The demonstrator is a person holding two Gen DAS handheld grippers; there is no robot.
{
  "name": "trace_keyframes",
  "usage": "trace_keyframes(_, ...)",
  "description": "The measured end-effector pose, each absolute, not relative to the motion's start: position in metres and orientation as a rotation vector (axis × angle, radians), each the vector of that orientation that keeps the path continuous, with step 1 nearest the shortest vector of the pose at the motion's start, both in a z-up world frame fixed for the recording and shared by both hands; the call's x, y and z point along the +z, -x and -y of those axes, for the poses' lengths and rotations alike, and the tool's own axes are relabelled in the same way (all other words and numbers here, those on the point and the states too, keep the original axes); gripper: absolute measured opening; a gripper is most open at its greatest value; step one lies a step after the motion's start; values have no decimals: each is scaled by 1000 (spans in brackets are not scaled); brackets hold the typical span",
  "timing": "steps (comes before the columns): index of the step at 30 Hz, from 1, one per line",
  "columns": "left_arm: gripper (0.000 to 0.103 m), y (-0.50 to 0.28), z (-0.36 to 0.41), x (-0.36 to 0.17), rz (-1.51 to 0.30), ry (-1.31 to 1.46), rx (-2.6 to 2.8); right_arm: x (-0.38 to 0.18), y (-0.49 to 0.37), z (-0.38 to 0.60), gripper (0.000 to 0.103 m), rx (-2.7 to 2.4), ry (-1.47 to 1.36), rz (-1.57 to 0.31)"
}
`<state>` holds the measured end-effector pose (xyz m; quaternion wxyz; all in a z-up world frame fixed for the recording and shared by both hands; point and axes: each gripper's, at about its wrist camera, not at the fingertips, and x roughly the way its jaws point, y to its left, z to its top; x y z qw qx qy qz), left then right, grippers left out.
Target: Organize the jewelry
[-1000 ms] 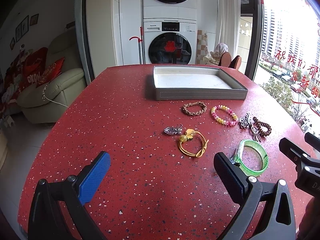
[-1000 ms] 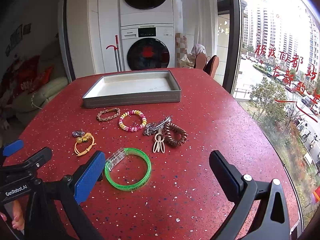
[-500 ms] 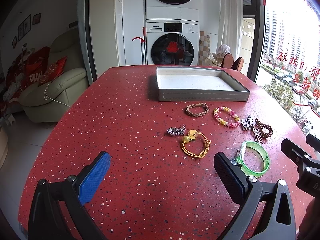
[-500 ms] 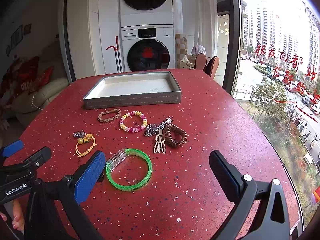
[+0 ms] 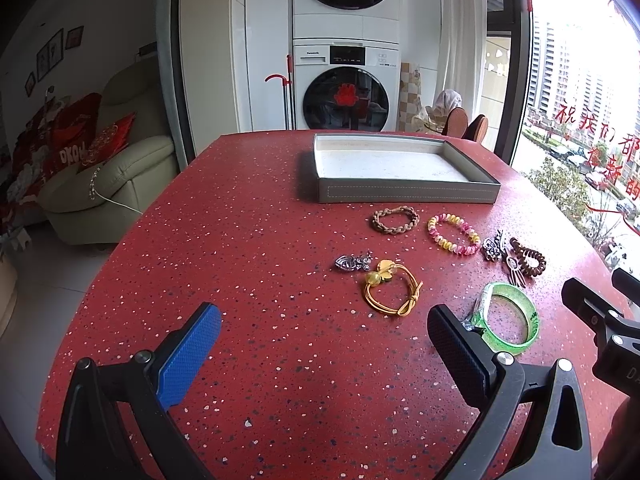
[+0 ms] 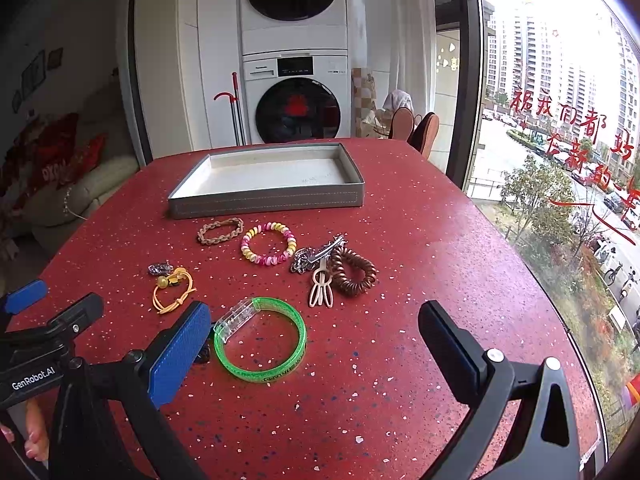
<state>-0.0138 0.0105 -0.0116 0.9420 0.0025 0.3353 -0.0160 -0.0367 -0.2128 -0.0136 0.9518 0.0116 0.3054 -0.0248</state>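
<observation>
Jewelry lies loose on the red counter (image 5: 240, 240) in front of the tray (image 5: 408, 192). From left: silver charm (image 5: 352, 262), yellow cord (image 5: 394, 290), braided bracelet (image 5: 395, 220), beaded bracelet (image 5: 453, 234), green bangle (image 6: 260, 338), clips (image 6: 320, 270), brown coil (image 6: 354, 270). Left tool (image 5: 324, 340) and right tool (image 6: 314, 344) both hang spread apart, holding nothing.

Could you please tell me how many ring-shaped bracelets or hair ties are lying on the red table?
5: braided tan bracelet and pink-yellow beaded bracelet near the tray, brown coil tie rightmost, yellow cord tie leftmost, green plastic bangle nearest.
</observation>
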Motion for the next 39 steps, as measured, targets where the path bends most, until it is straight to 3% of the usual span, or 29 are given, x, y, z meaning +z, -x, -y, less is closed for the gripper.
trace_keyframes(39, 103, 14, -10, -16, -704, -1, -42, -16, 36, 213, 103, -49, -28, -632)
